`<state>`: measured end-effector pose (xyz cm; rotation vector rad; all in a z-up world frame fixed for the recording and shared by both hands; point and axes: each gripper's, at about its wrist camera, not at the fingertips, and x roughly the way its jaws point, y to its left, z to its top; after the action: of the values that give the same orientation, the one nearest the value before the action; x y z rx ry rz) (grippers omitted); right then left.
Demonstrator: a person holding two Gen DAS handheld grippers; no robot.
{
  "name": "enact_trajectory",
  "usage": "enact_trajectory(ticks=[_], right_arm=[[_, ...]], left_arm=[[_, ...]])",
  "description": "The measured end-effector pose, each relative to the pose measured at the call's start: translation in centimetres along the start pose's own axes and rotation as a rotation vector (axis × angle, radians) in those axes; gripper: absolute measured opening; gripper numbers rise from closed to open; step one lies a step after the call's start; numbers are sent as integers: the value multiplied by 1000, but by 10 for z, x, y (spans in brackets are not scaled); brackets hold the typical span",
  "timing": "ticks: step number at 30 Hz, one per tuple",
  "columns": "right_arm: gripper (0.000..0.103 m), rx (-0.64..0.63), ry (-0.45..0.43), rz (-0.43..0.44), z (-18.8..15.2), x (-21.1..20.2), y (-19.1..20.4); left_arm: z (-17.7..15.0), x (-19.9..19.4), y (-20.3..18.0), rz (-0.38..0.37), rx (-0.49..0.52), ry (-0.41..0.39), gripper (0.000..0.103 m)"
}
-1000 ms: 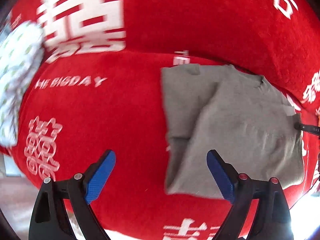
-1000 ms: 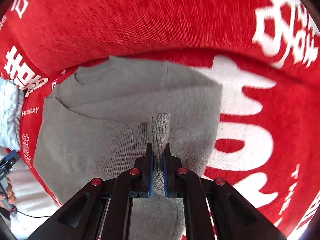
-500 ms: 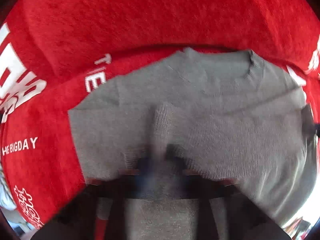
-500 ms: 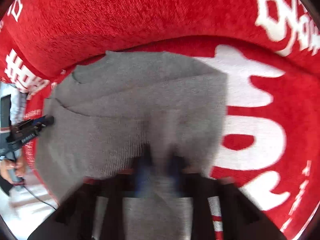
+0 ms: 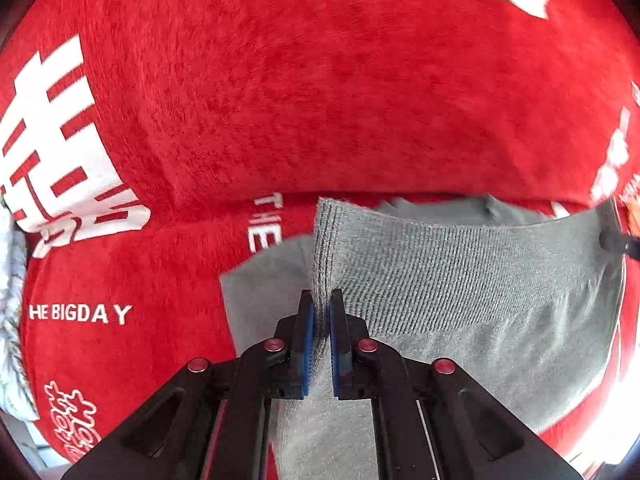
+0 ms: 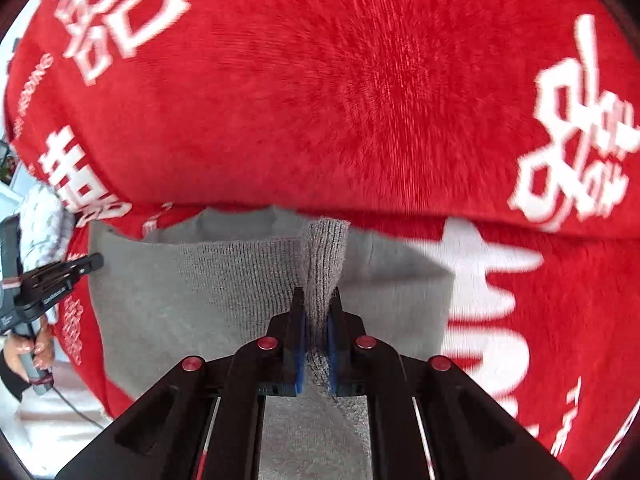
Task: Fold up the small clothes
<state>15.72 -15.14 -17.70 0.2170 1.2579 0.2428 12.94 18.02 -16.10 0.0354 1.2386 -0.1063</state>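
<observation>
A small grey knit sweater (image 5: 460,280) lies on a red plush blanket (image 5: 320,100) with white lettering. My left gripper (image 5: 320,312) is shut on the ribbed hem at the sweater's left corner and holds it lifted, folded toward the collar. My right gripper (image 6: 318,308) is shut on the ribbed hem of the sweater (image 6: 240,280) at its right corner, also lifted. The hem band stretches between the two grippers. The left gripper's body also shows at the left of the right wrist view (image 6: 52,280).
A white patterned cloth (image 5: 10,300) lies at the blanket's left edge; it also shows in the right wrist view (image 6: 40,216). The red blanket's raised fold (image 6: 360,100) rises behind the sweater. A pale floor (image 6: 52,412) shows beyond the blanket's near left edge.
My left gripper went from open beside the sweater to shut on its hem. Both grippers have lifted the hem and carried it toward the collar.
</observation>
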Motion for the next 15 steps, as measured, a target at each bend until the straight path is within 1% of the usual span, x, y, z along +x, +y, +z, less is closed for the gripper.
enact_trajectory(ticks=[2,4,6,7,8,9,10,12,15], right_arm=[[10,8,47,-29,9,32,-5],[10,15,96,-65,10,59,-10],[11,27,129,-100,9,77,-14],[22,48,118,-125,9,78,-18],[31,78,109,-145,9,75,-23],[44,120,102,-164,9,70,-29],[44,166,91,-176,8,62,-36],[44,190,77,-160,4,44,-39],[44,84,50,-113,-12,10,-13]], left_arm=[[9,27,-1,44,-6,25,8],[8,54,0,81,-19,60,8],[5,75,1,138,-37,93,8],[4,83,4,165,-48,116,8],[2,86,8,184,-63,124,9],[1,87,14,203,-81,137,9],[0,86,23,202,-108,149,9],[-4,76,42,184,-158,168,9],[-15,55,55,169,-180,174,9]])
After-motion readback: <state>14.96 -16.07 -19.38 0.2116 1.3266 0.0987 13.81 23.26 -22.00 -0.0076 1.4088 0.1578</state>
